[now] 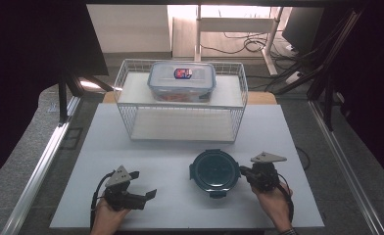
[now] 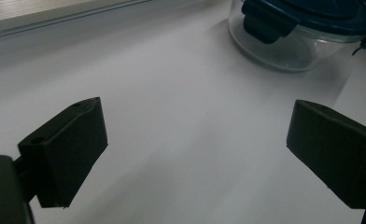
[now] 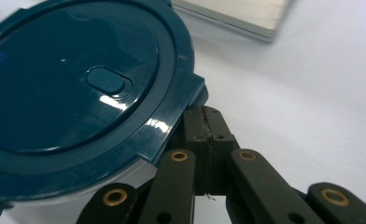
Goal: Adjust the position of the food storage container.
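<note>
White table (image 1: 146, 147) carries the round container (image 1: 214, 170) in front of the wire basket (image 1: 239, 78). Right gripper (image 3: 204, 122), jaws clenched empty, touches its lid flap; left gripper (image 2: 195, 154) waits released. Work seems barely begun.

Left tool (image 1: 140, 185) jaws wide apart, held low in hand; right tool (image 1: 243, 172) jaws pressed together
</note>
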